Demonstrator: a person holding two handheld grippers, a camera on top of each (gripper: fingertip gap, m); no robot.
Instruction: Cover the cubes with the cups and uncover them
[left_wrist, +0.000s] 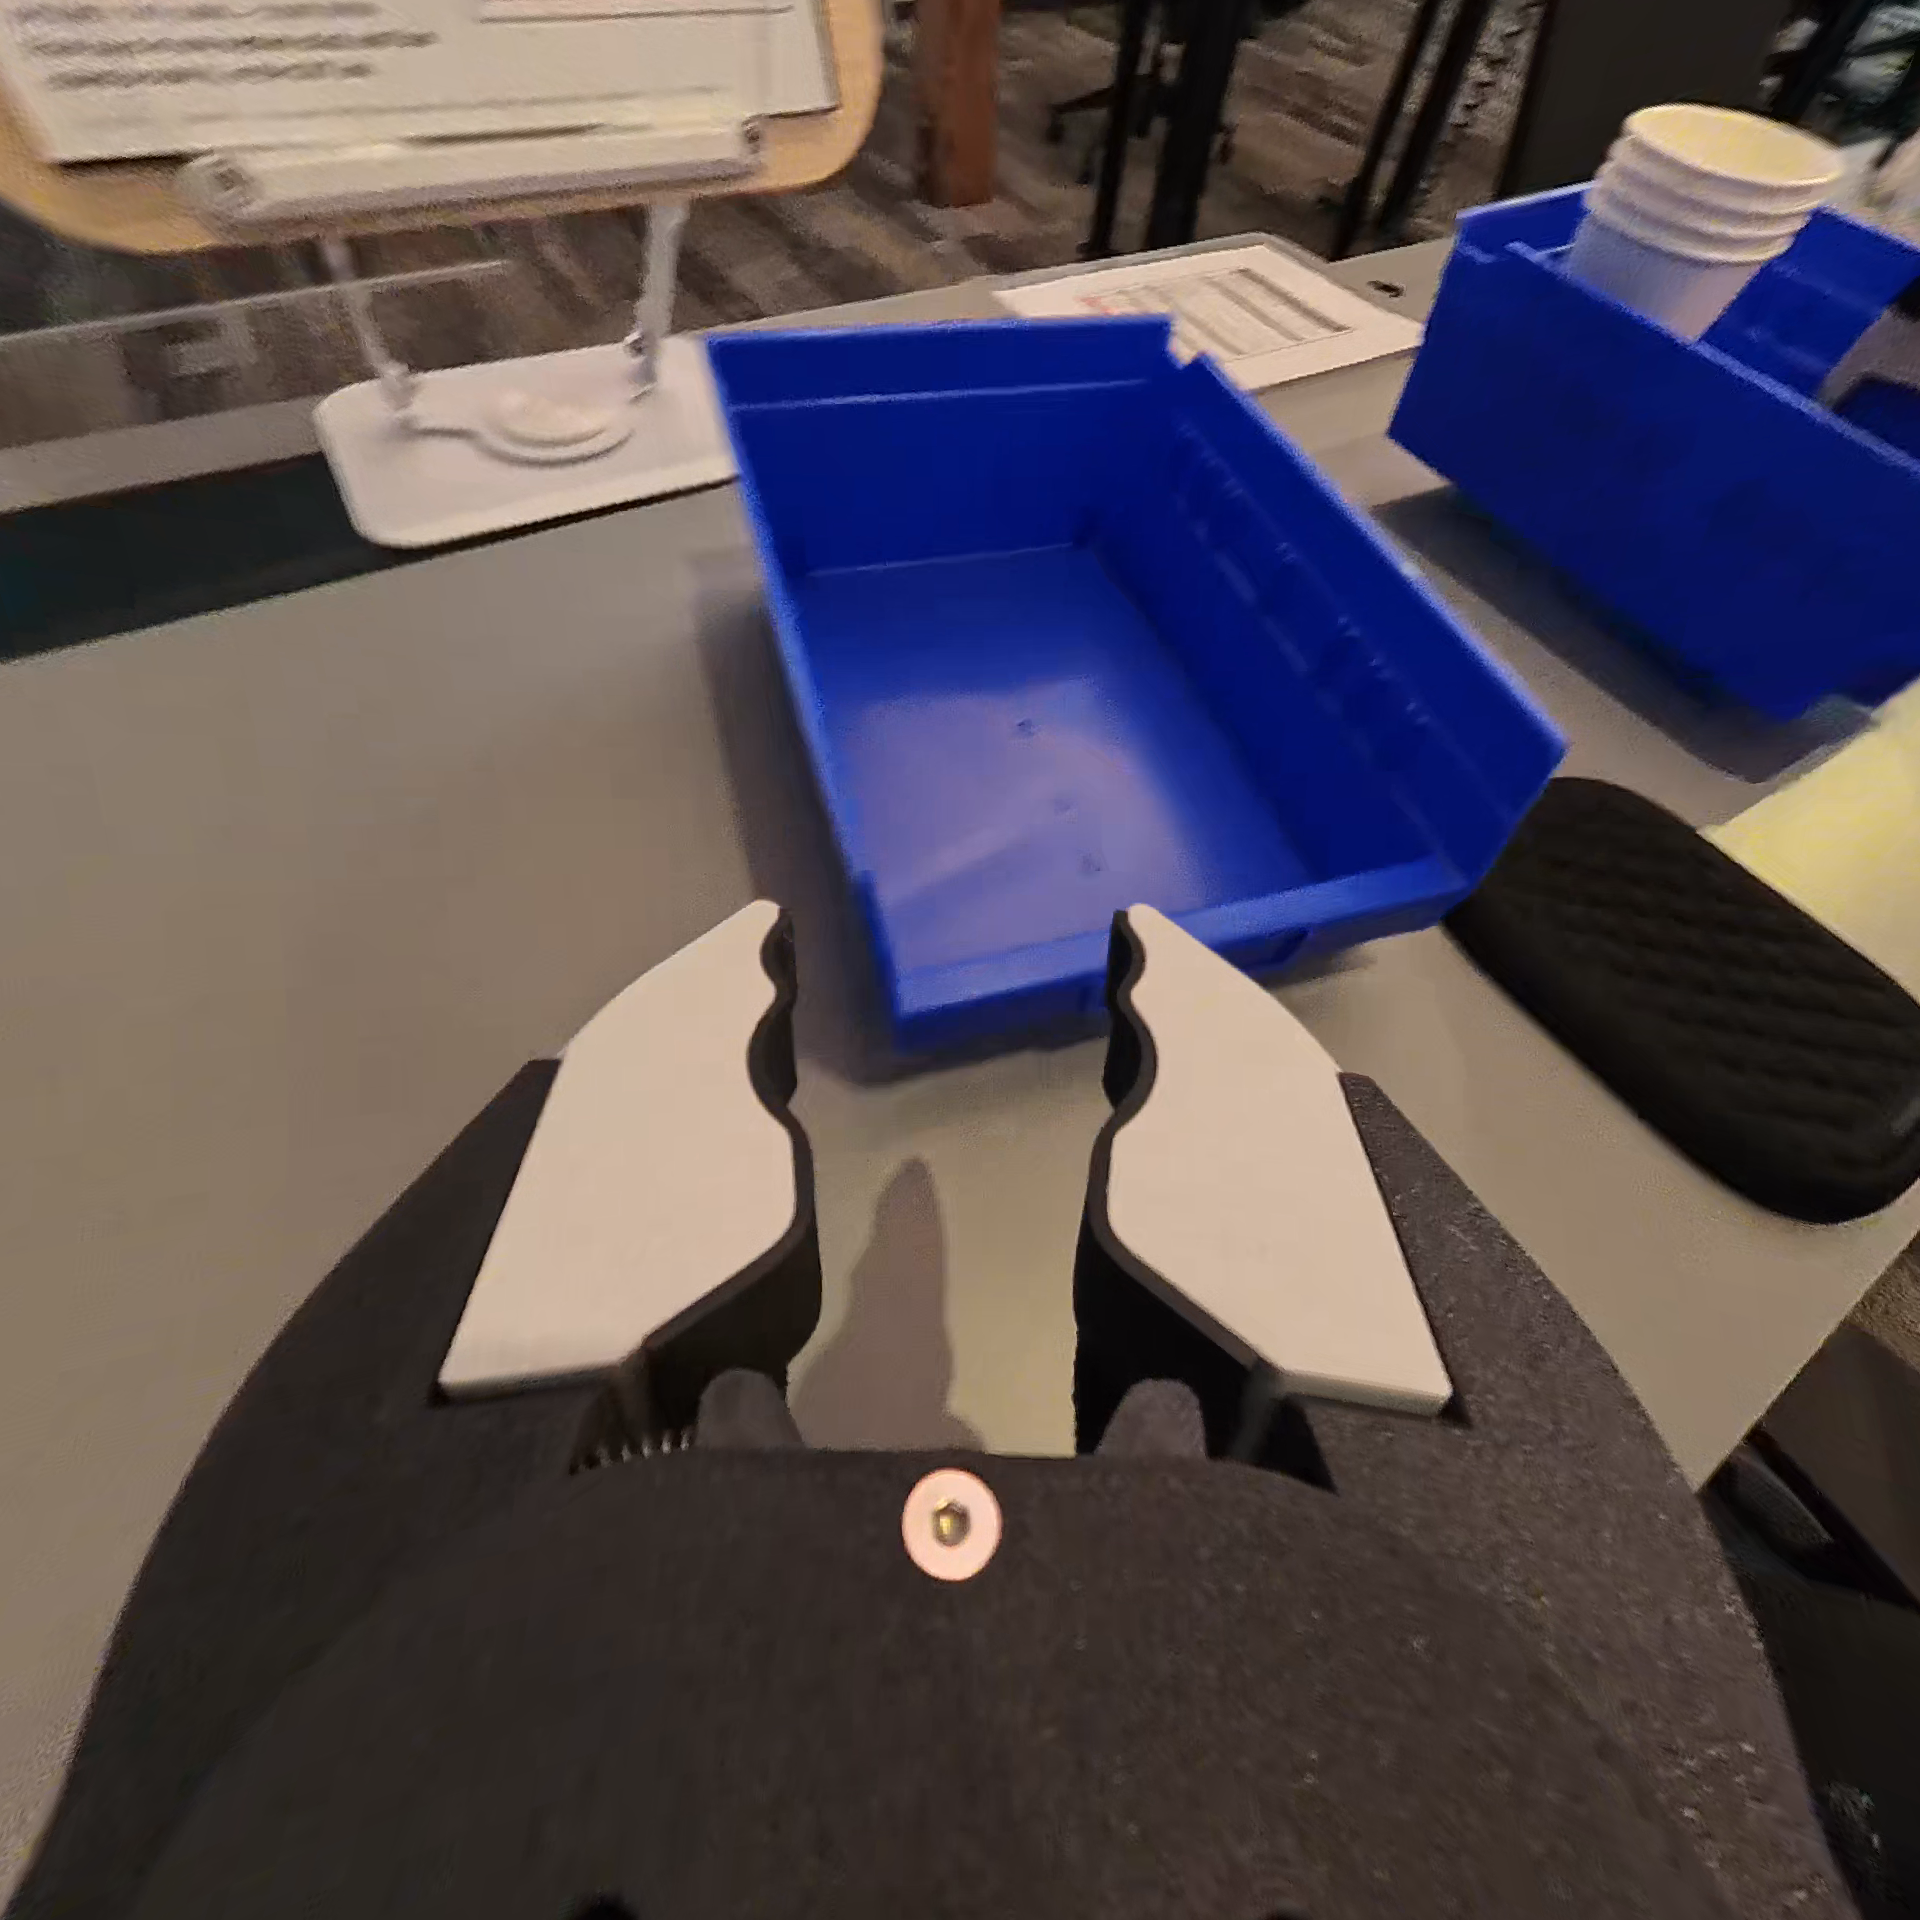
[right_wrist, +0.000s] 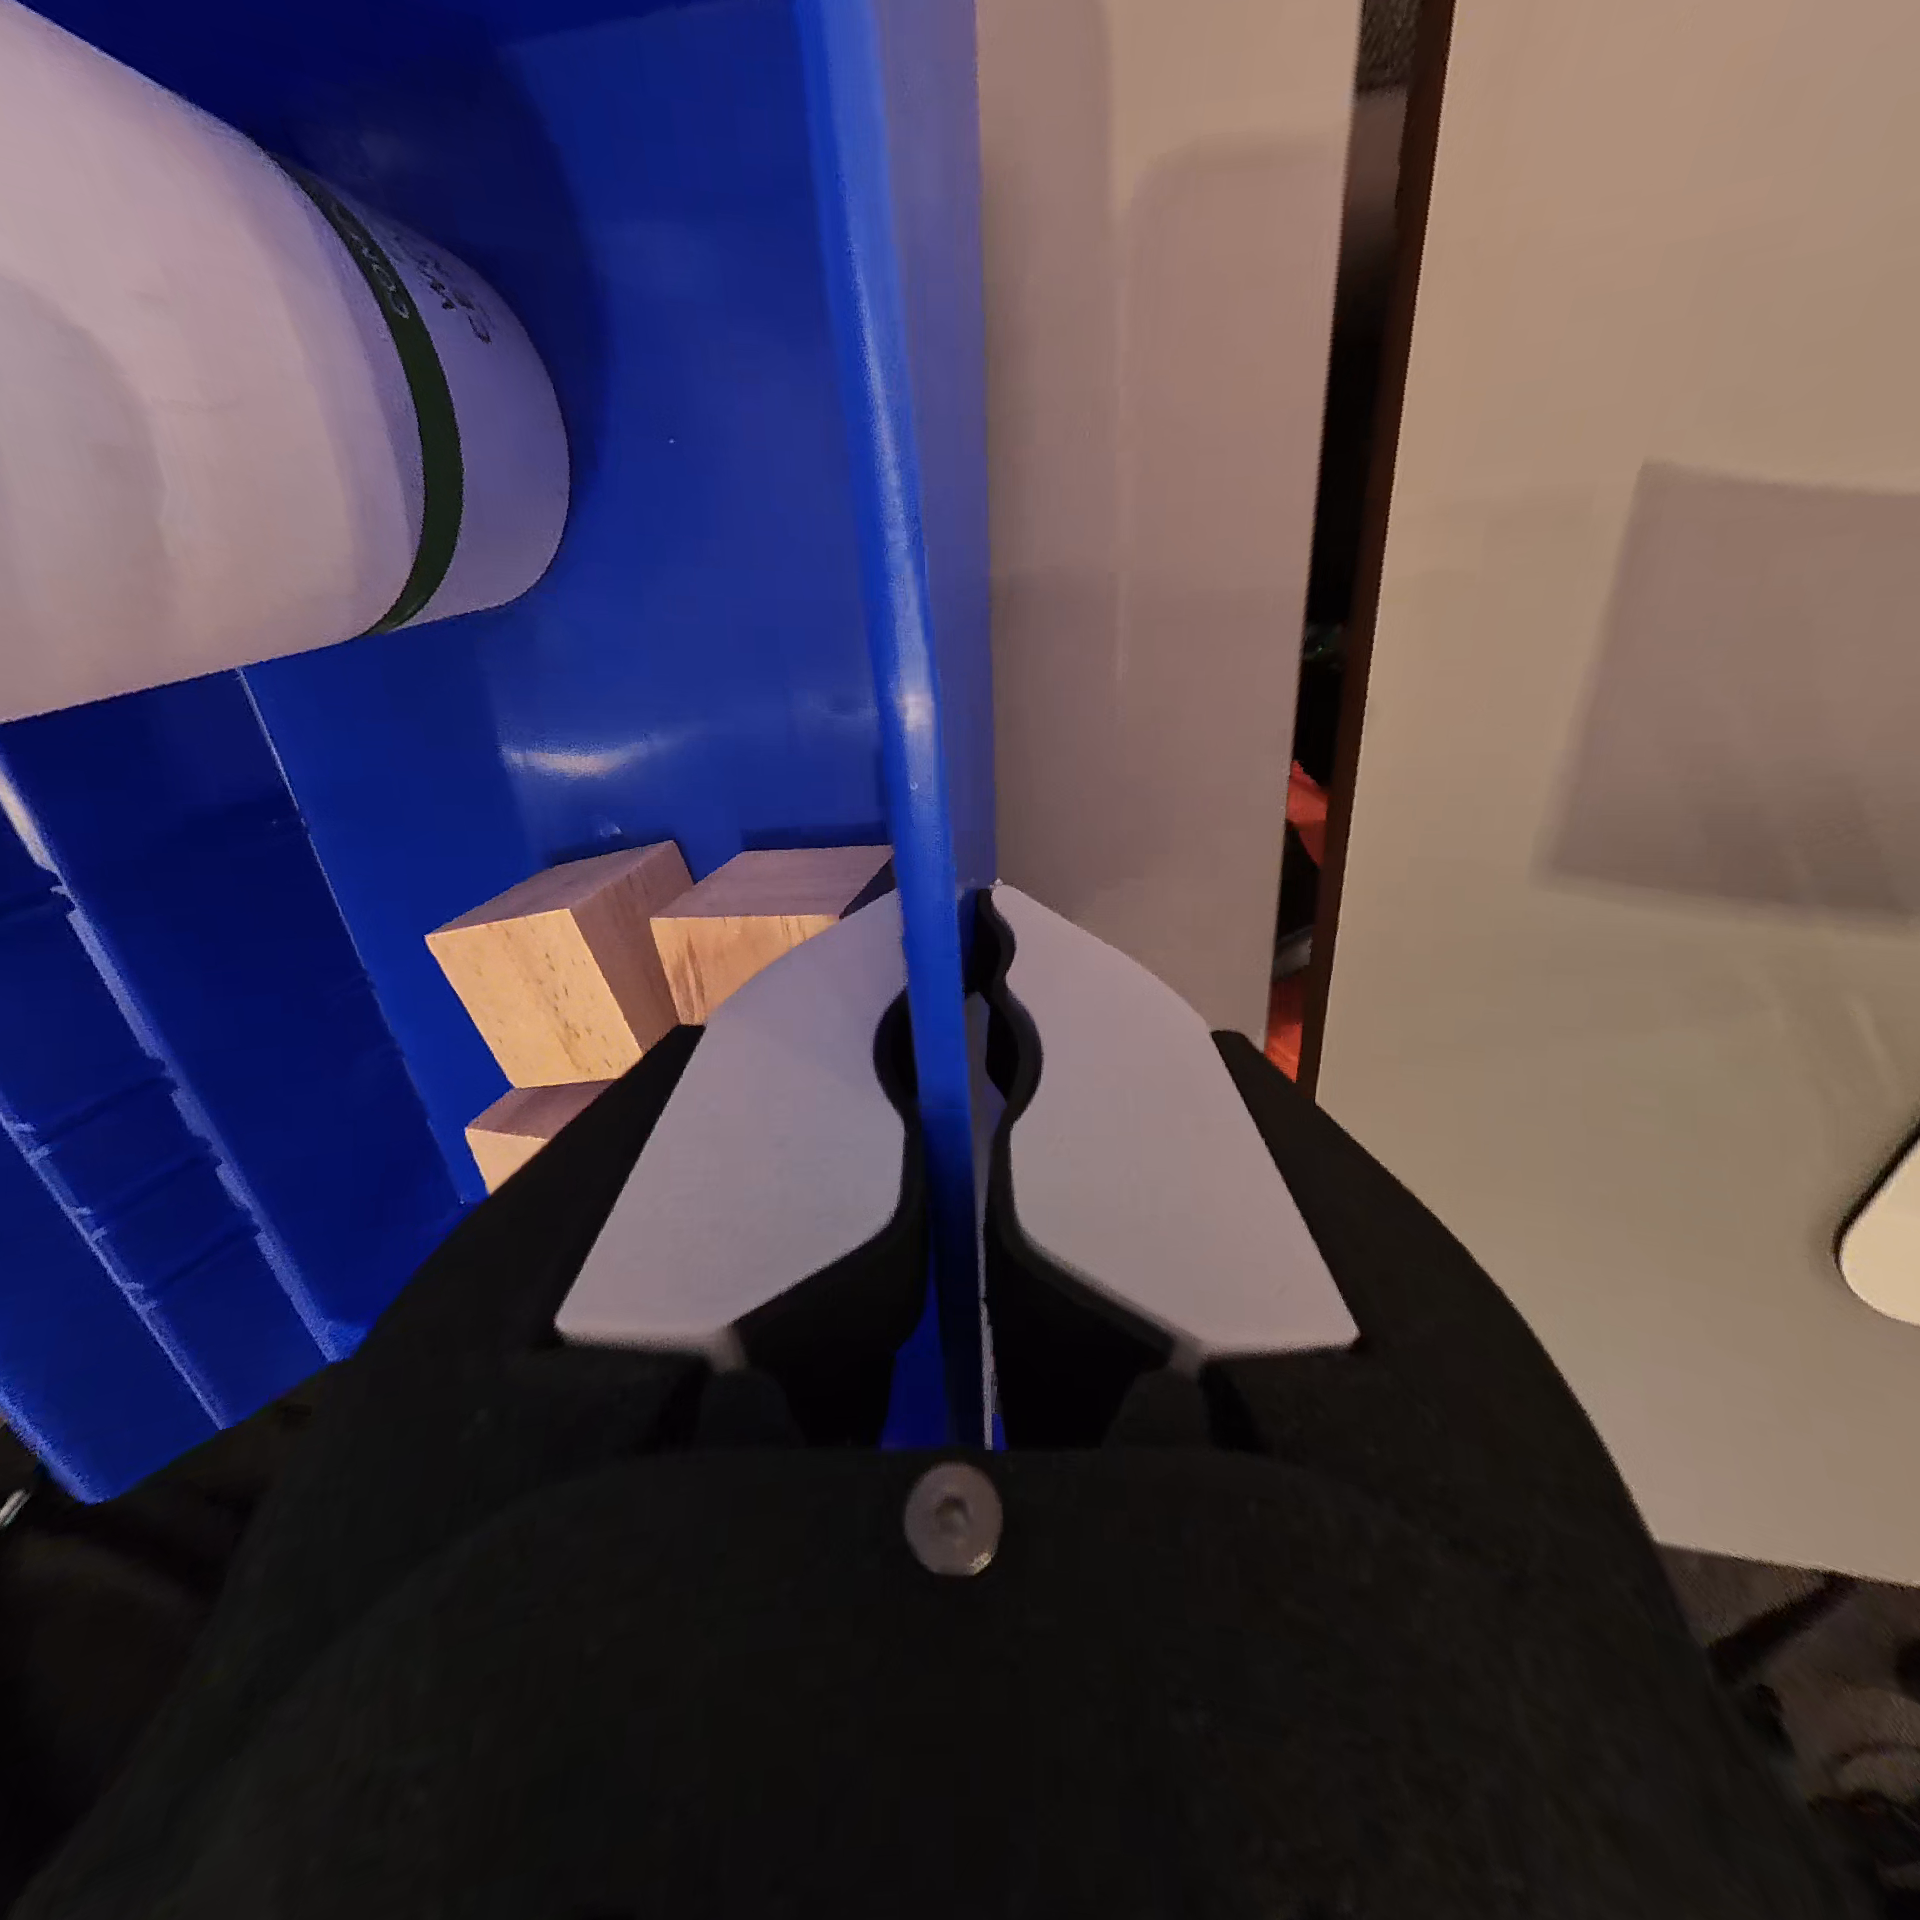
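Left gripper (left_wrist: 945, 956) spread wide and holding nothing, hovering over the grey table (left_wrist: 364, 883) just short of an empty blue bin (left_wrist: 1340, 644). Beyond that bin, a white stand (left_wrist: 499, 457) carrying a board with printed sheets, the print too blurred to read; a printed sheet (left_wrist: 1216, 307) flat on the table behind the bin, likewise unreadable. To the right, a black textured pad (left_wrist: 1704, 997) near the table edge, and farther off a second bin (left_wrist: 1652, 540) with a stack of white cups (left_wrist: 1694, 218) standing upright in its far part. Right gripper (right_wrist: 940, 935) clamped on the thin side wall (right_wrist: 883, 520) of that second bin, one finger inside and one outside, pads pressed against the plastic. Just inside, beside the inner finger, wooden cubes (right_wrist: 561, 977): three in sight, lying close together on the bin floor, one partly hidden by the gripper. Farther in, past a divider, the cup stack seen from close, white with a dark green band and some small print near the base, not clear enough to make out. Outside the wall, pale tabletop and a dark gap between two table surfaces.
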